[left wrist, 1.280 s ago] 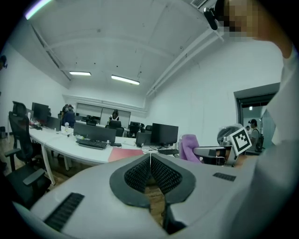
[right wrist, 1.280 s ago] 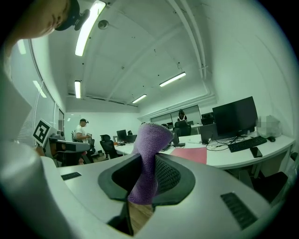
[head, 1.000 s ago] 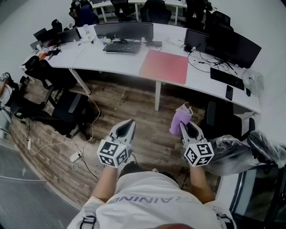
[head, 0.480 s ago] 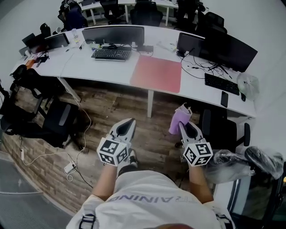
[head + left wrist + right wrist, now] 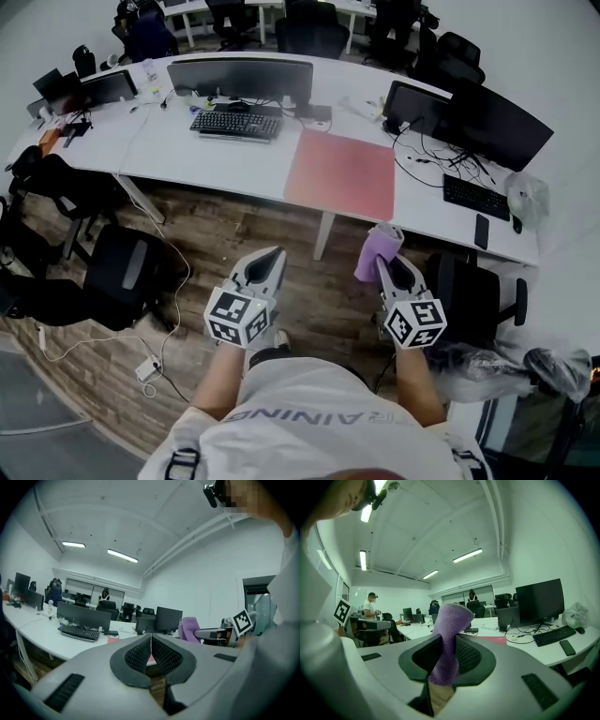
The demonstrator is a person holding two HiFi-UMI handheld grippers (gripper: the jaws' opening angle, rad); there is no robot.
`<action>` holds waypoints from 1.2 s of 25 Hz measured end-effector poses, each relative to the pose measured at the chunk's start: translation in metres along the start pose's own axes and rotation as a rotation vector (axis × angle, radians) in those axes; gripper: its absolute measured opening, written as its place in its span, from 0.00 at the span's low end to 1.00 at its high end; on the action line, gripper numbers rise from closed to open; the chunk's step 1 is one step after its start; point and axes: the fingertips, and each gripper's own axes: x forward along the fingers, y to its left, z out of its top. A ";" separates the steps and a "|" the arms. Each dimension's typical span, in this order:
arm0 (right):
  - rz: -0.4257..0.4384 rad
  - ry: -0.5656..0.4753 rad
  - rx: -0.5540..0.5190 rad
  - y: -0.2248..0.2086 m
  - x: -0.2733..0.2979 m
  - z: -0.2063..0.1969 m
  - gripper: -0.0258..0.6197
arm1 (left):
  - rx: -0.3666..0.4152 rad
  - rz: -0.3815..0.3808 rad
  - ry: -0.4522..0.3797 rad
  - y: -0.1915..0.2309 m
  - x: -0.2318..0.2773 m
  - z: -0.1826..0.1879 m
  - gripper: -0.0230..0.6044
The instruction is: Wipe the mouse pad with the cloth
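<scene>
A large pink mouse pad (image 5: 341, 173) lies flat on the long white desk (image 5: 178, 141), between a keyboard and two monitors. In the right gripper view its pink edge (image 5: 492, 639) shows low on the desk ahead. My right gripper (image 5: 384, 265) is shut on a purple cloth (image 5: 376, 251) that sticks up from its jaws (image 5: 449, 634). It hangs over the floor, short of the desk's front edge. My left gripper (image 5: 273, 262) is shut and empty, level with the right one, its pads (image 5: 161, 656) touching. The pink pad (image 5: 112, 640) peeks past its jaws.
A keyboard (image 5: 235, 124) and monitor (image 5: 240, 79) stand left of the pad, two dark monitors (image 5: 469, 117), cables, a second keyboard (image 5: 478, 197) and a phone (image 5: 482, 231) to its right. Black chairs (image 5: 122, 272) stand on the wood floor left and right. People work at far desks.
The desk and the pink pad have shifted in the head view as the person moves toward them. Both grippers keep their pose, and the cloth stays gripped.
</scene>
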 end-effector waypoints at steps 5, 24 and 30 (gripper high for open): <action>-0.001 0.022 0.000 0.020 0.055 -0.005 0.20 | -0.018 -0.004 0.006 0.059 0.008 -0.004 0.09; 0.049 0.087 0.000 0.012 0.176 -0.008 0.20 | -0.052 0.020 0.020 0.150 0.068 -0.005 0.09; 0.084 0.079 0.010 -0.030 0.227 0.006 0.20 | -0.041 0.063 0.026 0.168 0.120 0.008 0.09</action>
